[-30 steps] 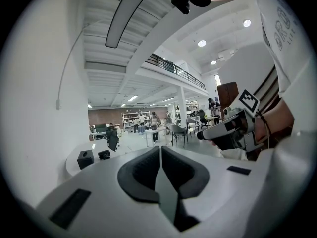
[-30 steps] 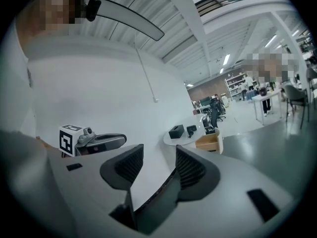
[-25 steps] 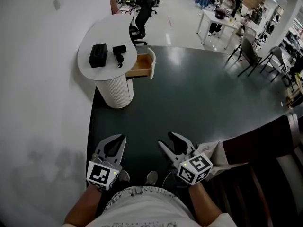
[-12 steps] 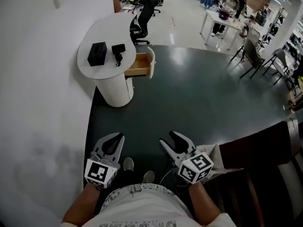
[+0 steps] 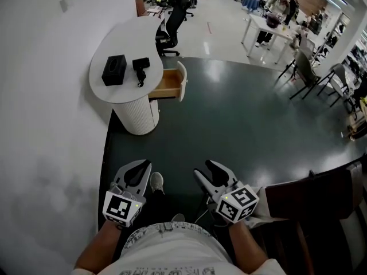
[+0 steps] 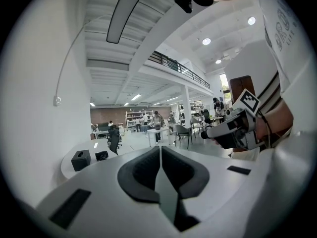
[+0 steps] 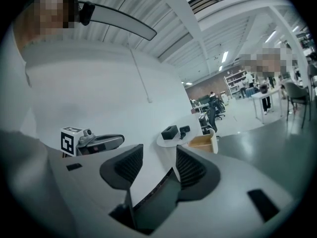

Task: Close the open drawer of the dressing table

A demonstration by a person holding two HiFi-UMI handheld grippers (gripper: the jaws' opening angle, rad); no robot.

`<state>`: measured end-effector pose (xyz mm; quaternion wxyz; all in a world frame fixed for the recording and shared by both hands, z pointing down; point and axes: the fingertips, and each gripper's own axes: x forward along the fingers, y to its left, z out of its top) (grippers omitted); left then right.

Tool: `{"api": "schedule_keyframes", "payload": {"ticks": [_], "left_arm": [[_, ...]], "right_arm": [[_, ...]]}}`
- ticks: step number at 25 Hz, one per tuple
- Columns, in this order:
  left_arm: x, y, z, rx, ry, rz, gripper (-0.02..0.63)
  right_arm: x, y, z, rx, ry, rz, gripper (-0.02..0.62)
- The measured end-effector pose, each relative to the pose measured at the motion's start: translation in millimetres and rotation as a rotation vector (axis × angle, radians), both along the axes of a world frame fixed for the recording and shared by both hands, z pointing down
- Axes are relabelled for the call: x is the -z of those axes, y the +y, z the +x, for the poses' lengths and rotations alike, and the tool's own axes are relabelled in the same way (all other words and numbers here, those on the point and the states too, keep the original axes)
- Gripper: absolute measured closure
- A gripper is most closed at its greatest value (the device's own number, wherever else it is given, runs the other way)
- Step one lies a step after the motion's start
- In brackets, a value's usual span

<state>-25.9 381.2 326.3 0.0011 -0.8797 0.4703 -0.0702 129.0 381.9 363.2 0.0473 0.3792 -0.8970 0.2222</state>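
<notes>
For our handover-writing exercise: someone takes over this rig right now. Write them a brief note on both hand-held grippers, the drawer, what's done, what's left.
Left hand-held gripper: shut, empty.
Right hand-held gripper: open, empty.
Both are held near the person's waist, far from the dressing table.
Its drawer stands pulled out, untouched.
Done: nothing yet.
Left: walk up and push the drawer front in until flush.

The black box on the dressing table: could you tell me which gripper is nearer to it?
Left. The left gripper is almost straight back from the black box, across the dark floor; the right gripper is alongside the left one, further off to the right.
</notes>
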Motion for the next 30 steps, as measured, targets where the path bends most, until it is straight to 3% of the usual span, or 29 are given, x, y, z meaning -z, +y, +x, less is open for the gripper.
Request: {"api": "schedule_keyframes", "payload": {"ticks": [10,20,30], "left_arm": [[-12,-113,-23,-0.057,0.001,-0.008,0.575],[-11,-229,-69,-0.111,0.019,-0.021,0.575],[-15,-302,-104,-0.133,0.023,-0.032,0.574]], "right_arm": [[-16,-102,-29,-0.039,0.002,-0.026,0.379],[-19,-209,-75,-0.094,0.024,-0.067,0.380],[-30,-276,-96,-0.151,0.018,-0.106,0.385]]}}
